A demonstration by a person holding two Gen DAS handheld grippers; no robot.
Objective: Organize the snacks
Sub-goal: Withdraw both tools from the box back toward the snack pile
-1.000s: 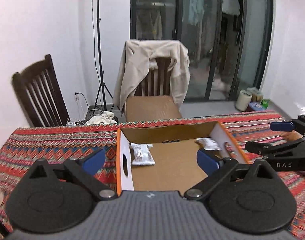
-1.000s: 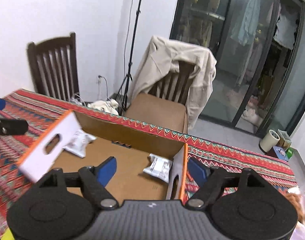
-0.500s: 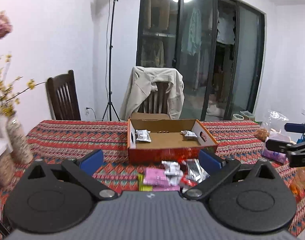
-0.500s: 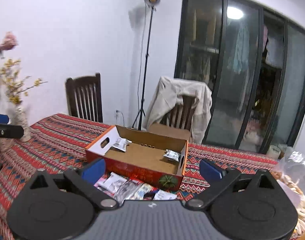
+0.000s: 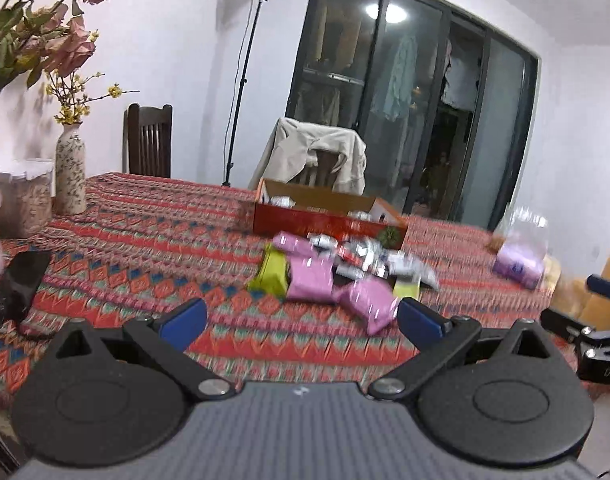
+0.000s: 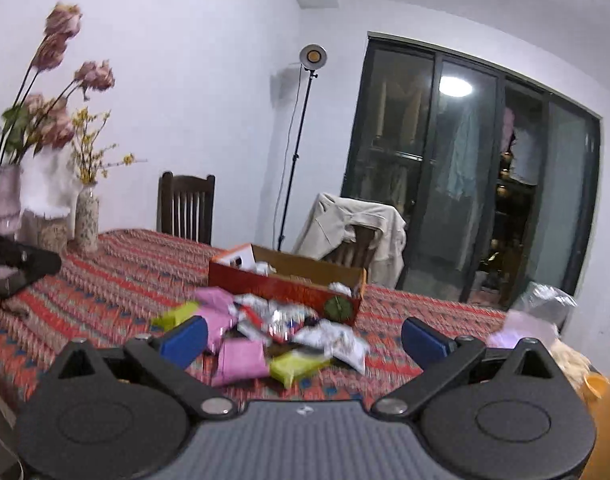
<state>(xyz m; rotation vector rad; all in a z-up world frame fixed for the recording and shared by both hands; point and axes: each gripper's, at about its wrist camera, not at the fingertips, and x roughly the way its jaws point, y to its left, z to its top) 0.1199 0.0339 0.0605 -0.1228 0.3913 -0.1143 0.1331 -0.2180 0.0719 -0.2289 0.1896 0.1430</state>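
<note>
Jaws: both grippers, left [image 5: 301, 318] and right [image 6: 303, 340], spread wide, holding nothing.
Snacks: blurred pile of pink, green and silver packets [image 5: 337, 272] on the counter [image 5: 145, 248], just in front of the box.
Box: open red carton [image 6: 285, 284], a few packets inside.
Vase: far left, holding flowers [image 5: 71, 176].

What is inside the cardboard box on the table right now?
Inside the cardboard box, a few pale wrapped snacks show above the rim, at both ends. The near wall hides the box floor, so a full count is impossible. The snack pile lies outside, in front of it.
</note>
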